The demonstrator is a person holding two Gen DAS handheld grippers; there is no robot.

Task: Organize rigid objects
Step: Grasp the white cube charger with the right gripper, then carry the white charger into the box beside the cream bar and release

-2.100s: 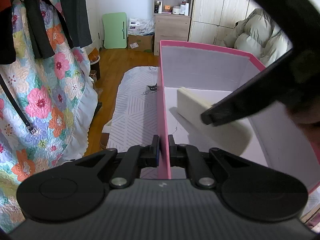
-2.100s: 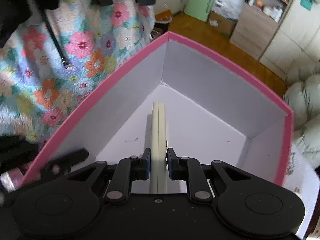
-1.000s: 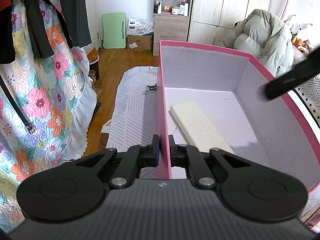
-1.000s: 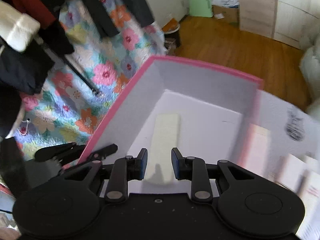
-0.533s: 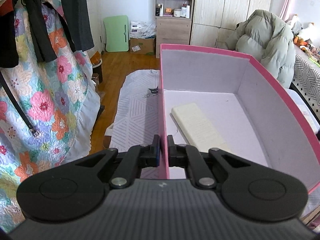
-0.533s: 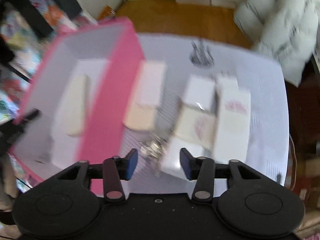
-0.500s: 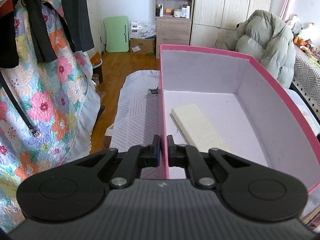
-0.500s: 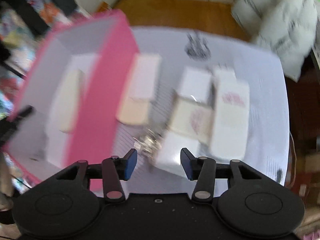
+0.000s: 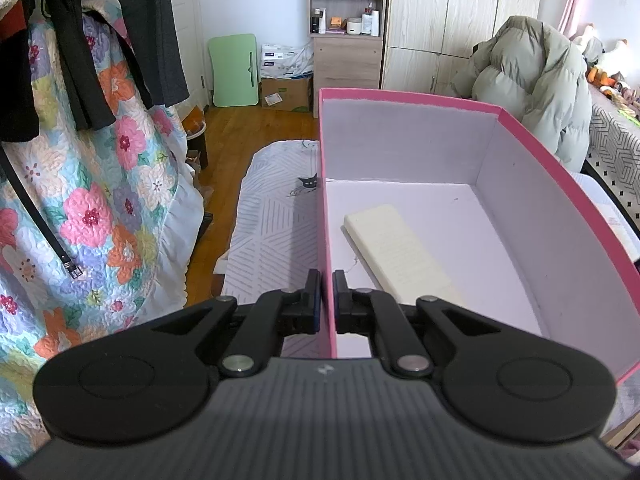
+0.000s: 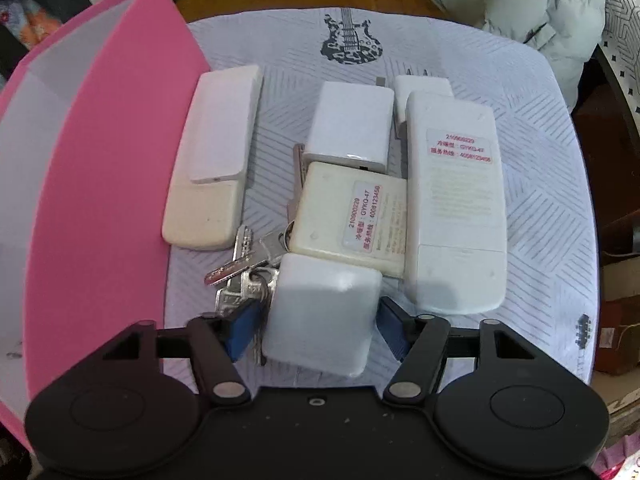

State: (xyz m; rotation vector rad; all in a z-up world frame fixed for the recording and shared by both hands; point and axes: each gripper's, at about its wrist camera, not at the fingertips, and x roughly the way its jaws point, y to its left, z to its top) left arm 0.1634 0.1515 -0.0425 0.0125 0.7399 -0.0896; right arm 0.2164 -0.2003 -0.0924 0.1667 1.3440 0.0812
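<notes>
Looking along the left gripper (image 9: 327,300): fingers (image 9: 313,300) pinched tight on the near side wall of the pink box (image 9: 560,200), one pad outside, one inside. Within the box, lying flat on the white floor near that gripped wall, a cream remote control (image 9: 400,252), long axis running away from the camera. Beside the box on the left, a patterned cloth (image 9: 272,232) covering the table, then a floral quilt (image 9: 100,200) hanging with dark garments over it. Further back, a wooden shelf unit (image 9: 346,20), wardrobe doors and a grey-green puffer jacket (image 9: 532,80).

Looking down past the right gripper (image 10: 318,328): fingers (image 10: 240,330) wide and opening, straddling a white square charger block (image 10: 324,312) without pressing on it. Just left of that block, a bunch of keys (image 10: 244,264). Behind it, touching, a yellowed remote with a red-lettered label (image 10: 348,216); to the right, a longer white remote (image 10: 456,208) with a similar label. Further back, a second white block (image 10: 352,124) and a smaller white piece (image 10: 420,88). Close beside the box wall, a two-tone white and cream remote (image 10: 216,156). All resting on the guitar-print cloth.
</notes>
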